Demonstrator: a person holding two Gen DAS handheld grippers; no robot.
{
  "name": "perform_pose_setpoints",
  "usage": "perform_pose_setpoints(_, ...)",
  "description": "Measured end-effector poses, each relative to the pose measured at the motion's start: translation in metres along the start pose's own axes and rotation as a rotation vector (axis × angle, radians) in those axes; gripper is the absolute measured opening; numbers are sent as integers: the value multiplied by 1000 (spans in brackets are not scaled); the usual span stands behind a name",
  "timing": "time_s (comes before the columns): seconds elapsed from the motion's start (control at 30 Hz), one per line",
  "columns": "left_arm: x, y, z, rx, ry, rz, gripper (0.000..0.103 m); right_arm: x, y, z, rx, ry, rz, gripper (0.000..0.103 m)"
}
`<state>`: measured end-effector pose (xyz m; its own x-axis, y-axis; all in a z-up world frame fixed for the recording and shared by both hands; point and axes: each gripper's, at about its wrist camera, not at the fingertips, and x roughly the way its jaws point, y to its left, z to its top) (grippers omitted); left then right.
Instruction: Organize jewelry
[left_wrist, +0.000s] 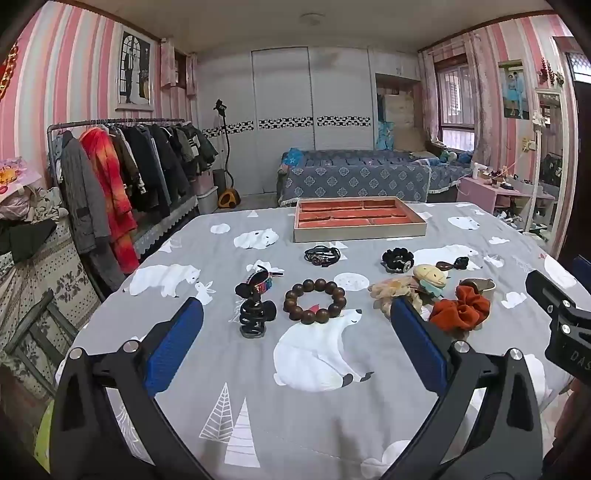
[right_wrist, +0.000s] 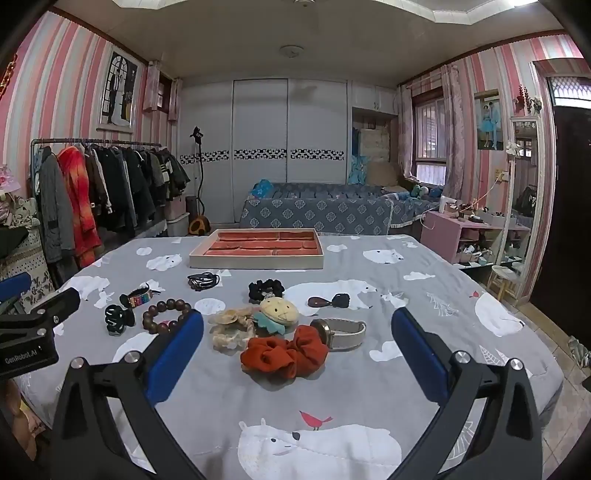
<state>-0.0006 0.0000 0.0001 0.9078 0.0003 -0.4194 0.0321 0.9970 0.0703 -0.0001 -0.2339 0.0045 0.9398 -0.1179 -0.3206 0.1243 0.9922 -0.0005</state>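
Note:
Jewelry and hair pieces lie on a bear-print grey cloth. A brown bead bracelet (left_wrist: 314, 301) (right_wrist: 167, 315), a black claw clip (left_wrist: 255, 314) (right_wrist: 117, 317), a rust scrunchie (left_wrist: 461, 308) (right_wrist: 283, 352), a beige scrunchie (right_wrist: 231, 326), a plush burger clip (right_wrist: 279, 312), a grey-strap watch (right_wrist: 341, 332), a black scrunchie (left_wrist: 397, 259) (right_wrist: 265, 288) and a black cord bracelet (left_wrist: 322, 254) (right_wrist: 203, 281). A red-lined divided tray (left_wrist: 358, 232) (right_wrist: 256, 260) sits behind them. My left gripper (left_wrist: 295, 332) is open above the bracelet's near side. My right gripper (right_wrist: 297, 343) is open, near the rust scrunchie.
A striped woven band (left_wrist: 263, 282) lies left of the beads and a brown hair clip (right_wrist: 328, 301) right of the black scrunchie. A clothes rack (left_wrist: 122, 166) stands left, a bed (left_wrist: 354, 177) behind, a pink shelf (right_wrist: 465, 229) right. The cloth edge drops off at right.

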Motion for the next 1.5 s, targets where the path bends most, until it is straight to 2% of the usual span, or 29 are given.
perform_pose_setpoints(0.43,0,0,-1,1,4,-2,98,1,-4,2,-7,9,2,99)
perform_pose_setpoints(0.83,2,-18,1,0,0,-5,98,-1,-4,1,-1,8,-9,99)
perform_pose_setpoints(0.93,-2,-6,5,0,-6,-14,98,-2,-3,1,-5,2,-11,99)
perform_pose_setpoints(1.5,-7,-7,8,0,-8,-22,98,-5,-4,1,-8,-7,-21,99)
